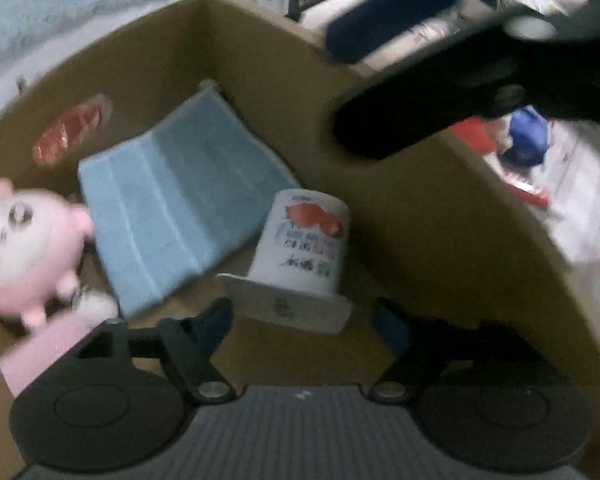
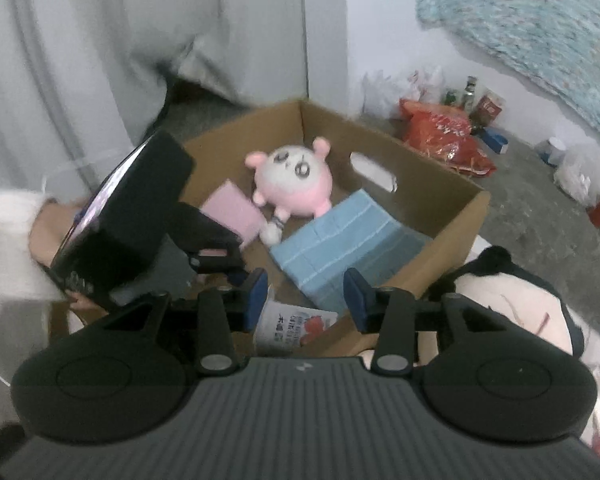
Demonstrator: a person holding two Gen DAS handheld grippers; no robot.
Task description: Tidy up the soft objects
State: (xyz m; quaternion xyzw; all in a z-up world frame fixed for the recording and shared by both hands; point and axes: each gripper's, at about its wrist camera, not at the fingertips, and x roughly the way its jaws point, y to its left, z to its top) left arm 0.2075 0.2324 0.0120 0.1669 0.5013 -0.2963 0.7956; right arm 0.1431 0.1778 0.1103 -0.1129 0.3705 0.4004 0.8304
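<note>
We find the pink plush point(image 2: 290, 178), blue towel point(image 2: 344, 240) and pink sponge point(image 2: 232, 210) already in the cardboard box point(image 2: 456, 216), ahead of both hand-held grippers. The left hand-held gripper point(image 1: 304, 320) and right hand-held gripper point(image 2: 306, 298) stand apart, empty. We judge a panda plush point(image 2: 512, 300) beside the right one still outside.

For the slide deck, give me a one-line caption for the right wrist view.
Open right gripper above a cardboard box holding a pink plush, folded blue towel and yogurt cup.
</note>
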